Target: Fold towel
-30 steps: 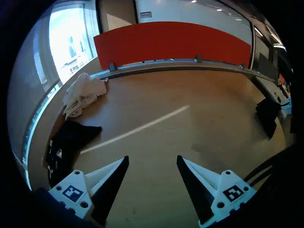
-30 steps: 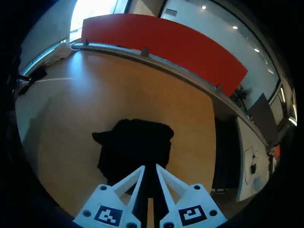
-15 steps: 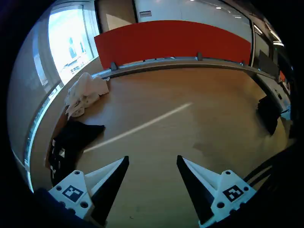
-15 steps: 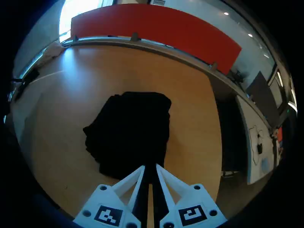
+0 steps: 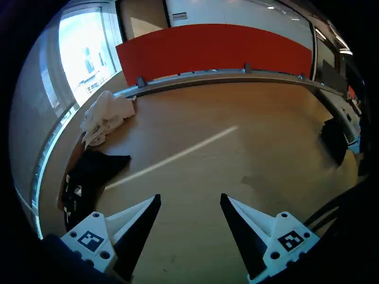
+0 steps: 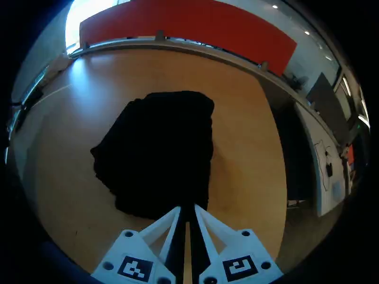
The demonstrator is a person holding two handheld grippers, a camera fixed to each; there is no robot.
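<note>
Right gripper (image 6: 187,213): fingers pressed almost together, pinching the near edge of the black towel (image 6: 158,151). In the right gripper view the towel lies on the wooden table (image 6: 241,142), spreading from the fingertips toward 12 and 10 o'clock.

Left gripper (image 5: 189,208): fingers spread wide, nothing between them, above bare table. In the left gripper view a crumpled white cloth (image 5: 106,116) sits at 10 o'clock and a dark cloth (image 5: 90,177) at 8 o'clock. A red panel (image 5: 213,49) borders the table's far edge at 12 o'clock.
</note>
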